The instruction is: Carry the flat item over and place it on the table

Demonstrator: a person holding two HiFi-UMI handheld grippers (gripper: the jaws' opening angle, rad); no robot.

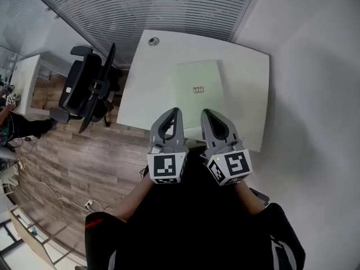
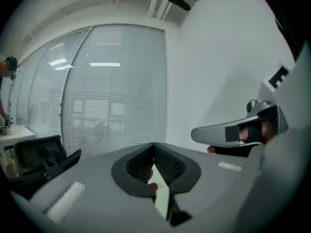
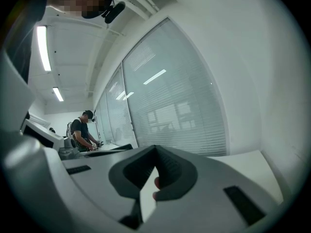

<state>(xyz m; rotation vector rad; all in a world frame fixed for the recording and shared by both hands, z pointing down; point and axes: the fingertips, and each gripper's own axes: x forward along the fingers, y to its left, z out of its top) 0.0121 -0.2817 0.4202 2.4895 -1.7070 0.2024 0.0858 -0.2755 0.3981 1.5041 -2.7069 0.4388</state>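
Note:
A pale green flat item (image 1: pixel 198 89) with a small label lies flat on the white table (image 1: pixel 247 94). Both grippers hover side by side over the table's near edge, just short of the item. My left gripper (image 1: pixel 175 112) has its jaws shut and holds nothing. My right gripper (image 1: pixel 206 113) is shut too and holds nothing. In the left gripper view the jaws (image 2: pixel 154 145) meet at the tip; a strip of the green item (image 2: pixel 163 198) shows below them, and the right gripper (image 2: pixel 195 134) is at the right. The right gripper view shows its own jaws (image 3: pixel 155 147) closed.
A black office chair (image 1: pixel 90 89) stands left of the table on the wood floor (image 1: pixel 84 167). A white wall (image 1: pixel 315 94) runs along the right, and glass with blinds (image 1: pixel 157 4) lies behind the table. A person (image 3: pixel 82 130) stands at a far desk.

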